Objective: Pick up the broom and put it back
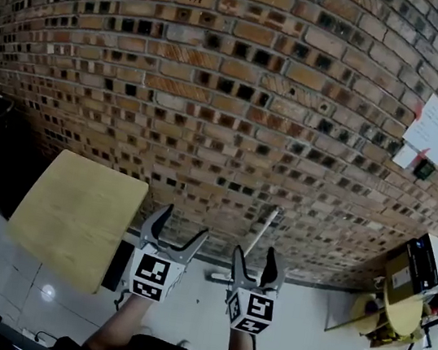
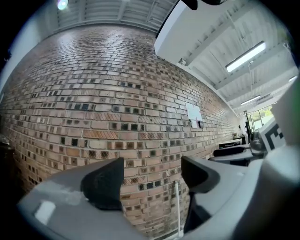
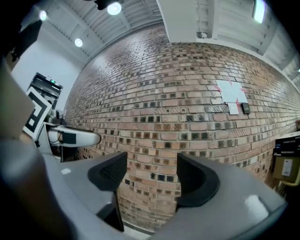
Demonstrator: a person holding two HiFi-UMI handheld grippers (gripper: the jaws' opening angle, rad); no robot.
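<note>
The broom (image 1: pixel 264 231) shows as a thin pale handle leaning upright against the brick wall (image 1: pixel 240 91), with its lower end hidden behind my right gripper. In the left gripper view the broom handle (image 2: pixel 177 206) stands low against the wall, just right of the gap between the jaws. My left gripper (image 1: pixel 182 226) (image 2: pixel 152 180) is open and holds nothing. My right gripper (image 1: pixel 255 258) (image 3: pixel 151 176) is also open with only bricks showing between its jaws. Both point level at the wall, short of the broom.
A tan wooden tabletop (image 1: pixel 73 213) stands at the left beside the wall. At the right are cardboard boxes and a yellow cart (image 1: pixel 408 282). White paper sheets (image 1: pixel 431 134) are taped on the wall. The floor is glossy white tile (image 1: pixel 307 349).
</note>
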